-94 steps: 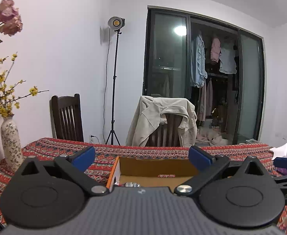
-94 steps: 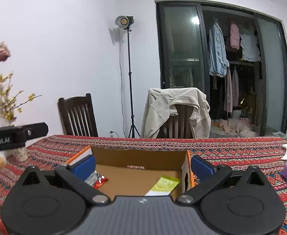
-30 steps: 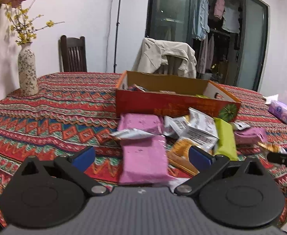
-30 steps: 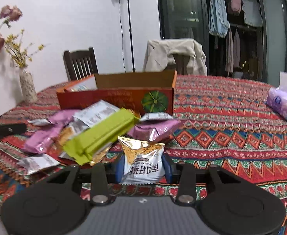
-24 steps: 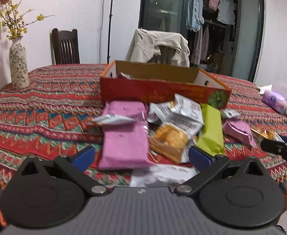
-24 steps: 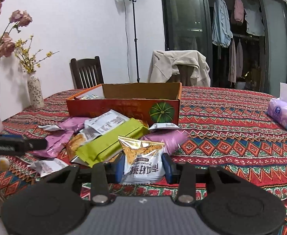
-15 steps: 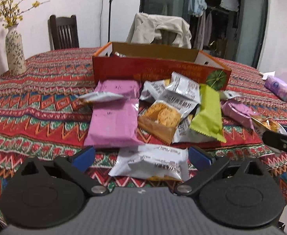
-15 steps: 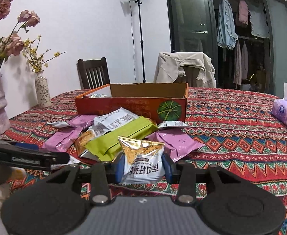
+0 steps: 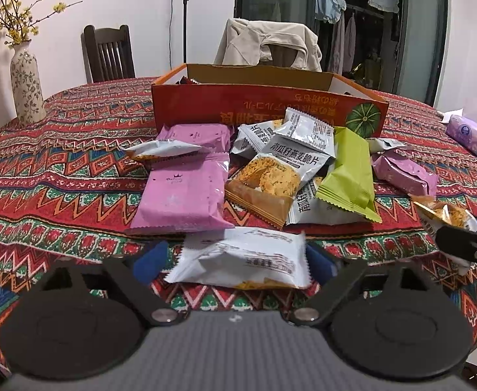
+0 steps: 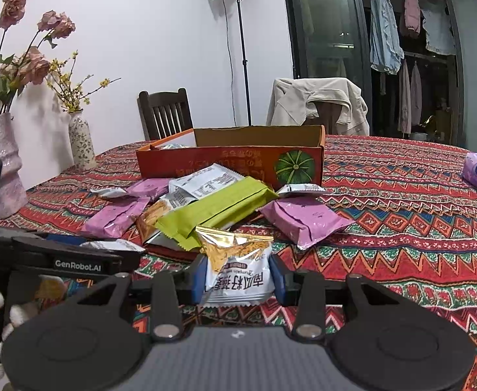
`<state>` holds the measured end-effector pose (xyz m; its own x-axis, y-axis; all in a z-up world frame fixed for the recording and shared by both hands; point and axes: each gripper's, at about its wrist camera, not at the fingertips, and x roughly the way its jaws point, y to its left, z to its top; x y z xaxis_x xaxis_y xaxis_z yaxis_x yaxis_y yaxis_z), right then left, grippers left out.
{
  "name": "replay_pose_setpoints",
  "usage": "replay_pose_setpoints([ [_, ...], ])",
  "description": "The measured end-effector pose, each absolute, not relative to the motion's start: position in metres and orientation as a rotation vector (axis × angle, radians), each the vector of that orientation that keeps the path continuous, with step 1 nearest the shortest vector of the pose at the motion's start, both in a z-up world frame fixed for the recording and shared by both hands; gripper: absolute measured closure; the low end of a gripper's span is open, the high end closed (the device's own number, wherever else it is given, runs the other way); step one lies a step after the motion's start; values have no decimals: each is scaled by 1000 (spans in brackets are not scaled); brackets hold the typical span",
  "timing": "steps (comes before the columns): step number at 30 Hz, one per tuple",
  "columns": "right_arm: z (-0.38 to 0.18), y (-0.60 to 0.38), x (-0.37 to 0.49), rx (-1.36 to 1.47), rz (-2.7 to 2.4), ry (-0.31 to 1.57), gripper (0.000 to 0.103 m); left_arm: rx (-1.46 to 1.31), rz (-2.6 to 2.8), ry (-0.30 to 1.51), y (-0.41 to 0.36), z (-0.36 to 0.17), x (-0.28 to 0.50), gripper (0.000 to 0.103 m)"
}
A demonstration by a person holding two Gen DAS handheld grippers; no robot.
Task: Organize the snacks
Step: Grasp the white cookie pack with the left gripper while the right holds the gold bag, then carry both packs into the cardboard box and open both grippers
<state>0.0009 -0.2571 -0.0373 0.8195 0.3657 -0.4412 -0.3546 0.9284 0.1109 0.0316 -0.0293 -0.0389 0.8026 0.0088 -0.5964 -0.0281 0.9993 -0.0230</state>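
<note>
On a patterned tablecloth (image 9: pixel 59 163), the left gripper (image 9: pixel 235 260) straddles a white snack packet (image 9: pixel 243 260) lying flat near the table's front edge, its long axis running crosswise, from one blue pad to the other. The jaws stand apart: the right pad looks to be at the packet's end, while a strip of cloth shows between the left pad and the packet (contact on either side is hard to confirm). The packet sits directly ahead of the claw, so closing should be all the pickup needs. The right gripper (image 10: pixel 238 280) is clamped on a gold-topped snack pouch (image 10: pixel 236 267), held upright. The orange cardboard box (image 9: pixel 267 110), the likely destination, stands beyond the loose pile of pink, green and white wrappers, straight ahead of both hands.
</note>
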Motion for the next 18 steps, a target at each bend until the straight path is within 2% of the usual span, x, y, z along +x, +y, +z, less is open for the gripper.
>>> replay_pose_setpoints([
  [9,-37,-250,-7,10,388,471,63,-34,-7,612,-24,-37,18,37],
  [18,-31,-245,-20,-8,379,454,63,-44,-35,550,-20,-28,-5,39],
])
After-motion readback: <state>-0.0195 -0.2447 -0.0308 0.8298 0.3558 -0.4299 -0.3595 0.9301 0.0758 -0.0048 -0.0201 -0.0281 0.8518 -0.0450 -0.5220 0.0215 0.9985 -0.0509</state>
